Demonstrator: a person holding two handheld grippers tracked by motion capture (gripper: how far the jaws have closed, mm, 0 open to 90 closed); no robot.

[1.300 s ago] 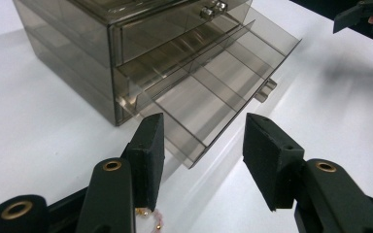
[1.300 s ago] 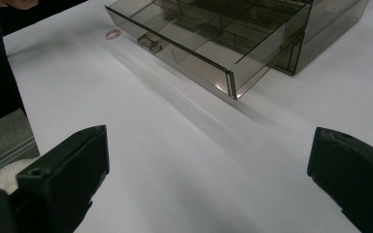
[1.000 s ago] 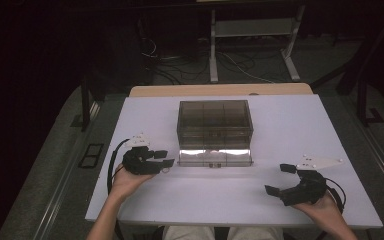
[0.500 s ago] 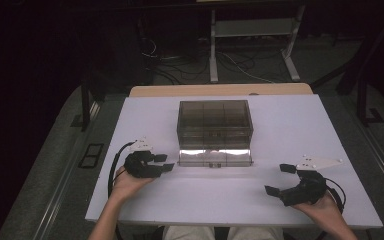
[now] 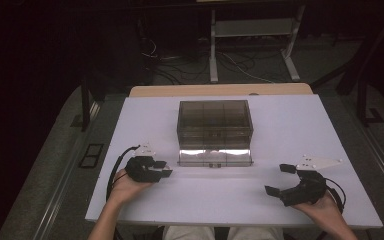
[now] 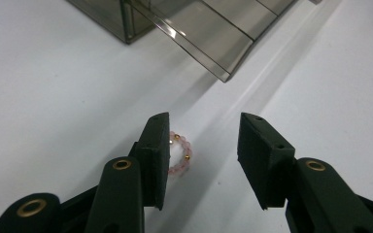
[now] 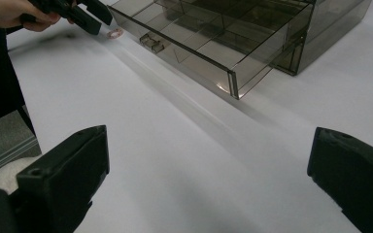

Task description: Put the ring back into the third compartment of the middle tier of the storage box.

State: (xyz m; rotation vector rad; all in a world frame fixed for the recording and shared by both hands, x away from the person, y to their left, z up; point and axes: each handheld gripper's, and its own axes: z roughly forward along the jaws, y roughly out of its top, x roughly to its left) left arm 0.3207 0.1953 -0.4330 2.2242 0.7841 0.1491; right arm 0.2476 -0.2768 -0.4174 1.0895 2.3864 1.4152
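Small pink bead bracelet (image 6: 179, 154) with gold spacers, low centre of the left gripper view, on the white table (image 6: 53, 97) against one pad. Left gripper (image 6: 201, 158) half-spread, just closing, not yet pinching. Likely light, floppy, prone to rolling: best pinched across the ring. Right gripper (image 7: 209, 179) wide apart, empty.

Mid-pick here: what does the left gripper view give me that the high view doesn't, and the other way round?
Left gripper view: a small ring of pink beads lies on the white table between the left claw's open jaws, close against one jaw, not pinched.
High view: the whole smoked box with its drawer pulled out toward the person, and the right claw, open, off to the right.
Both: the white table, the drawer front, the left claw.
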